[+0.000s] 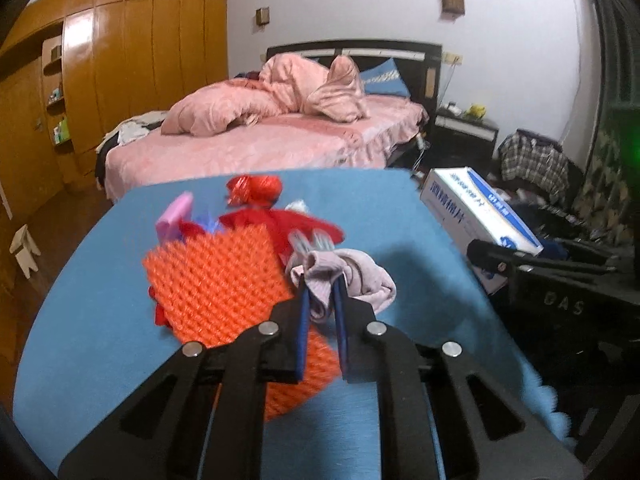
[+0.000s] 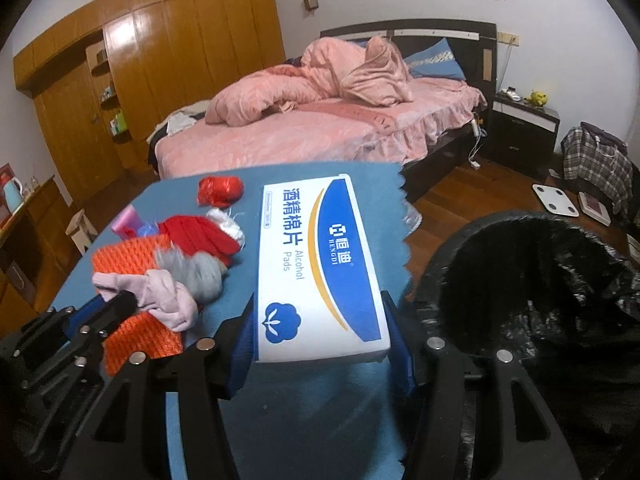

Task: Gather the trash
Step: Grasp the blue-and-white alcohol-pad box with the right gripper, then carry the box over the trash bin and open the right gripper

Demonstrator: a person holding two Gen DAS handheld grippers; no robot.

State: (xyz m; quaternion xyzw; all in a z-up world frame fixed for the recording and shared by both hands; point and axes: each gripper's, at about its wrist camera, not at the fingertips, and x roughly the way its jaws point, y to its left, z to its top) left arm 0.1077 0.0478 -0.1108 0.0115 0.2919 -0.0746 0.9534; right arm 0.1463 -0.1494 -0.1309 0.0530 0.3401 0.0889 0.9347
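My left gripper (image 1: 314,246) is shut on a pale pink sock (image 1: 352,276) and holds it above the blue table (image 1: 100,320); the sock also shows in the right wrist view (image 2: 160,292). My right gripper (image 2: 320,332) is shut on a white and blue alcohol pads box (image 2: 320,264), also seen in the left wrist view (image 1: 476,210). A bin lined with a black bag (image 2: 532,280) stands at the table's right side. An orange foam net (image 1: 216,284), red cloth (image 2: 200,236), a red crumpled bag (image 2: 220,190) and a pink item (image 1: 176,212) lie on the table.
A bed with pink bedding (image 2: 320,120) stands behind the table. Wooden wardrobes (image 1: 120,60) line the left wall. A nightstand (image 2: 524,128), a plaid bag (image 2: 596,164) and a white scale (image 2: 556,200) are on the right, on the wooden floor.
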